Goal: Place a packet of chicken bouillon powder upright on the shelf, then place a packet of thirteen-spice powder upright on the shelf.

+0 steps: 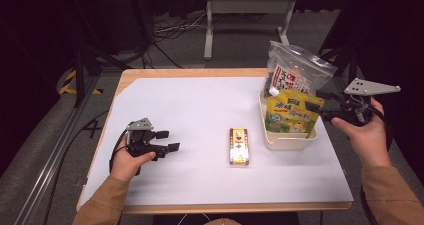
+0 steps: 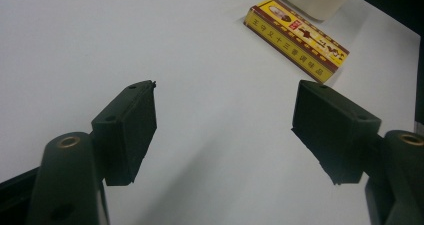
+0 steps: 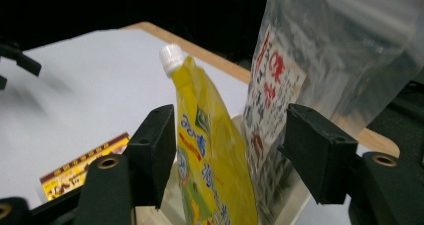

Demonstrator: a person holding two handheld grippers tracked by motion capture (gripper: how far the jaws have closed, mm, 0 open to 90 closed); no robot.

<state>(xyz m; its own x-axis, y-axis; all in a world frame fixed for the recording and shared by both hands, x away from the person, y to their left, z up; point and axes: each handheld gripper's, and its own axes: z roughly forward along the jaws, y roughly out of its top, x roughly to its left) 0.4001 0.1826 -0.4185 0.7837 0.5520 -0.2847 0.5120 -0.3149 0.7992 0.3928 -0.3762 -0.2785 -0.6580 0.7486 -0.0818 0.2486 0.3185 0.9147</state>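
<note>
A: Starting from the bin (image 1: 289, 139), what stands in it?

B: A clear bag (image 1: 295, 70) at its back and a yellow spouted pouch (image 1: 291, 114) in front, upright. The right gripper (image 1: 318, 106) sits at the bin's right edge, jaws spread wide around the pouch, pads off it.

A: And the small box (image 1: 239, 146)?

B: Flat, left of the bin, long axis running toward the person. The left gripper (image 1: 167, 140), open and empty, is farther left, pointing at the box.

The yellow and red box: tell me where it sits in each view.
High view: yellow and red box lies flat on the white sheet, centre.
Left gripper view: upper right.
Right gripper view: lower left.
Shared landmark: the cream bin beside it.
</note>
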